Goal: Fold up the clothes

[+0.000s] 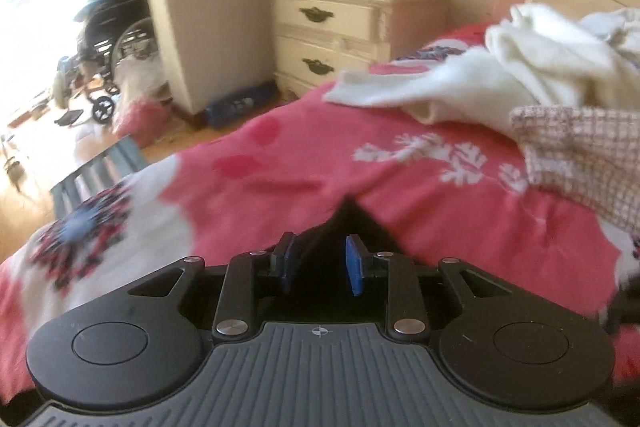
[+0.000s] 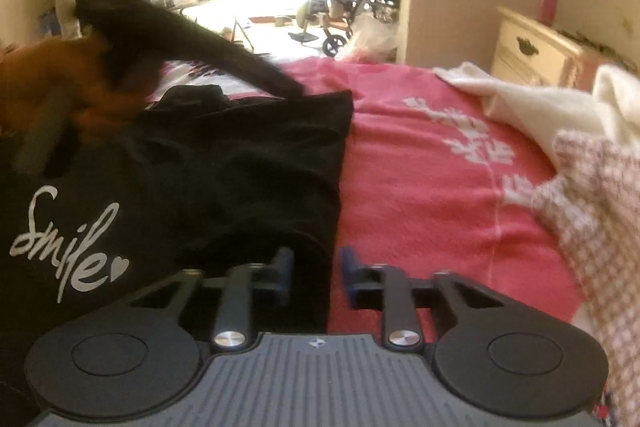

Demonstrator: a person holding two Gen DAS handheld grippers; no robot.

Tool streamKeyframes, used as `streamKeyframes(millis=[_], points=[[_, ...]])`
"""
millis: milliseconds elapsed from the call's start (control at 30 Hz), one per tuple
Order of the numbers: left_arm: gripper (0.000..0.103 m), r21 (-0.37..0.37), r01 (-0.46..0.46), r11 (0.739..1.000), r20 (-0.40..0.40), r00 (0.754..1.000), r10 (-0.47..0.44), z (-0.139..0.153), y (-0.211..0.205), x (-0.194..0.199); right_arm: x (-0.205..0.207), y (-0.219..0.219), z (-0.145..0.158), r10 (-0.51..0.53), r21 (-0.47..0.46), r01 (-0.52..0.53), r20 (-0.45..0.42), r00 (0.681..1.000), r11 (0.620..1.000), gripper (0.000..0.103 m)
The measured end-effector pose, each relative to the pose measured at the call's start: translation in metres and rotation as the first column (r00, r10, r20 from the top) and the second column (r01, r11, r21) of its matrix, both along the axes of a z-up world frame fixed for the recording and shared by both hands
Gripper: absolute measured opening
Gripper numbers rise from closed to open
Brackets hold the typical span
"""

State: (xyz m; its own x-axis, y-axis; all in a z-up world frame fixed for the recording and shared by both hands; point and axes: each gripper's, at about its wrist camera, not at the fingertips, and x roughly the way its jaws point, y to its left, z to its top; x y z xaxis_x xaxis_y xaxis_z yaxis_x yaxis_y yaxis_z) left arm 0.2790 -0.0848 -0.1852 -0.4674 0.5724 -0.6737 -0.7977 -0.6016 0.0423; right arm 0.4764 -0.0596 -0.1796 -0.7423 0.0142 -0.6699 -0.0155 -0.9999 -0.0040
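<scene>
Left wrist view: between the blue pads of the left gripper point(image 1: 320, 263) a peak of black fabric is seen, though the jaws stand apart and a firm pinch cannot be confirmed. Right wrist view: the right gripper point(image 2: 316, 277) is held with its jaws parted, astride the near edge of the black T-shirt point(image 2: 208, 171), nothing being clamped. The shirt is spread on the red bedspread point(image 2: 420, 187), print upward, presumably so that edges can be reached. One strip is drawn up and away by the left gripper, seen blurred at far left. A white garment point(image 1: 480, 79) and a checked garment point(image 1: 584, 163) are heaped apart, likely awaiting folding.
</scene>
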Motion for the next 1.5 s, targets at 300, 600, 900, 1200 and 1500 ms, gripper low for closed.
streamKeyframes(millis=[300, 600, 900, 1200, 1500], points=[[0.027, -0.004, -0.12, 0.993, 0.008, 0.993, 0.12, -0.033, 0.019, -0.009, 0.015, -0.006, -0.012, -0.021, 0.154, 0.025, -0.026, 0.999, 0.988, 0.003], [0.03, 0.026, -0.163, 0.986, -0.009, 0.987, 0.163, -0.032, 0.019, -0.006, 0.018, 0.001, -0.018, -0.04, 0.1, 0.04, -0.002, 0.999, 0.994, 0.013], [0.064, 0.1, -0.279, 0.955, 0.003, 0.96, 0.281, 0.066, -0.084, -0.001, 0.044, 0.027, 0.027, -0.171, -0.124, 0.169, -0.008, 0.985, 0.978, 0.05], [0.067, 0.087, -0.701, 0.708, 0.013, 0.711, 0.703, 0.165, -0.352, 0.027, 0.044, -0.01, 0.094, -0.104, -0.277, 0.073, -0.099, 0.99, 0.958, 0.05], [0.068, 0.066, -0.893, 0.445, 0.315, 0.442, 0.84, 0.105, -0.51, 0.08, -0.067, -0.16, 0.152, 0.279, -0.345, -0.267, -0.015, 0.96, 0.9, 0.051]])
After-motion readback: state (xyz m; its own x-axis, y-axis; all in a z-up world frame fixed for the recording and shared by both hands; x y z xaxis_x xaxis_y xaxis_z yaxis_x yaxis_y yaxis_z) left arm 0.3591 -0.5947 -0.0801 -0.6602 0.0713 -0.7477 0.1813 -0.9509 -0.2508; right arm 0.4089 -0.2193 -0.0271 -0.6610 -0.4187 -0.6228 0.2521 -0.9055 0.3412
